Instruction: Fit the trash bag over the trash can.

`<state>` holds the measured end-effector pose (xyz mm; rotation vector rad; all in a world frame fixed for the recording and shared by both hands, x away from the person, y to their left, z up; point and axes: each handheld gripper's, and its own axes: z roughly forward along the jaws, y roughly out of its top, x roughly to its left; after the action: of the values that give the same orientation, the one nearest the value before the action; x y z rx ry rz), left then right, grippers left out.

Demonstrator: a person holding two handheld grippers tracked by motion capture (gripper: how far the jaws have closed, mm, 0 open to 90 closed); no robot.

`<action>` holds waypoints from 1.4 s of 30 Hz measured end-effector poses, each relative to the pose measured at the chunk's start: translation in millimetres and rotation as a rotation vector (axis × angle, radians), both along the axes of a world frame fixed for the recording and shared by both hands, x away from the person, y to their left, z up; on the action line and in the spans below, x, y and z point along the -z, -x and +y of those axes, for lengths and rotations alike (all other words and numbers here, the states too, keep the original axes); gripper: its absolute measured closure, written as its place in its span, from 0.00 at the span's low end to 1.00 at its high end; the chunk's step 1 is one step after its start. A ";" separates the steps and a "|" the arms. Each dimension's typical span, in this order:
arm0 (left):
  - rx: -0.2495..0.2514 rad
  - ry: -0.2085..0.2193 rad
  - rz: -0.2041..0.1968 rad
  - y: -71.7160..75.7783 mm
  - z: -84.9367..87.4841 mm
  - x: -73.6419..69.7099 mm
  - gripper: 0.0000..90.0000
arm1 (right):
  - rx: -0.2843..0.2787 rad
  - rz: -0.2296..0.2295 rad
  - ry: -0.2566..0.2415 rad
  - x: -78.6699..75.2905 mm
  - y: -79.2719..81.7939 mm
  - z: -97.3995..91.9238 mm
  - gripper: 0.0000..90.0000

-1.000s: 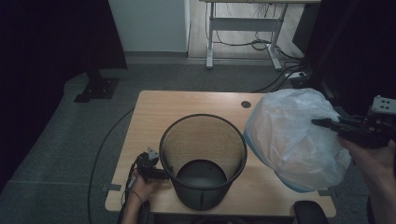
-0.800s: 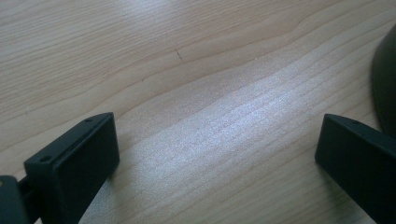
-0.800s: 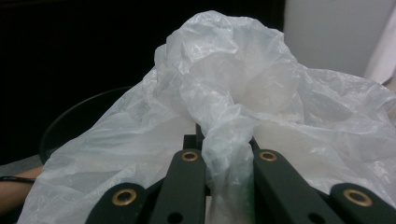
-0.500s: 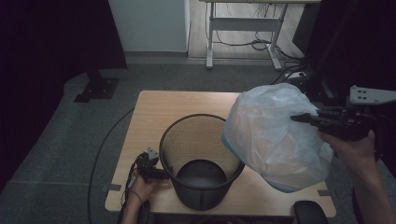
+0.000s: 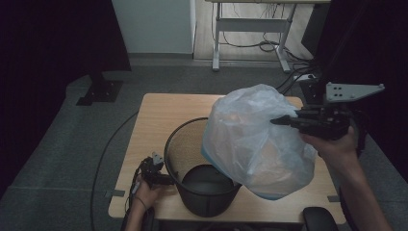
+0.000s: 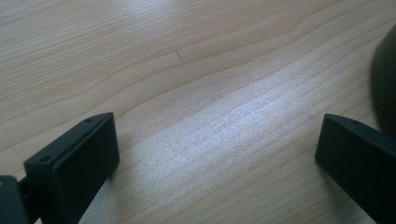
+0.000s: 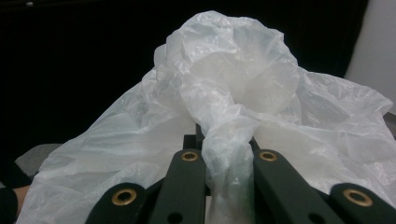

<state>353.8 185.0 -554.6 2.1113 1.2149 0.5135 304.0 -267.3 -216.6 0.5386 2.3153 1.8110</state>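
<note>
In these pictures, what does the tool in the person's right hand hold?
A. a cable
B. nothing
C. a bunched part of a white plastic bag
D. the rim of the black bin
C: the right tool is shut on a gathered neck of the white plastic bag, which hangs above the black bin.

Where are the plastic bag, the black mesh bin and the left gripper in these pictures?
plastic bag (image 5: 255, 139), high view, on the middle of its bulging side.
black mesh bin (image 5: 185, 144), high view, on the inner mesh wall at the left.
left gripper (image 6: 217, 154), left gripper view, midway between its two open jaws, over the table.
</note>
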 end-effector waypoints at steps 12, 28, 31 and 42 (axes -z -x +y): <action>0.001 -0.001 0.000 0.0 0.1 -0.1 0.00 | -0.102 -0.001 0.022 -0.9 -6.2 55.4 0.96; 0.004 -0.006 0.003 0.0 0.5 -0.3 0.00 | -0.202 0.009 0.041 -3.0 -8.2 111.1 0.96; 0.000 -0.003 0.000 0.1 0.1 -0.1 0.00 | -0.210 0.011 0.054 -0.2 -9.1 120.4 0.96; 0.000 0.000 0.000 0.0 0.0 0.0 0.00 | -0.127 0.011 0.138 22.9 -29.1 133.1 0.96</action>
<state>353.8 185.0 -554.6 2.1113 1.2149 0.5135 333.0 -134.2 -239.5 0.3906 2.5118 1.6854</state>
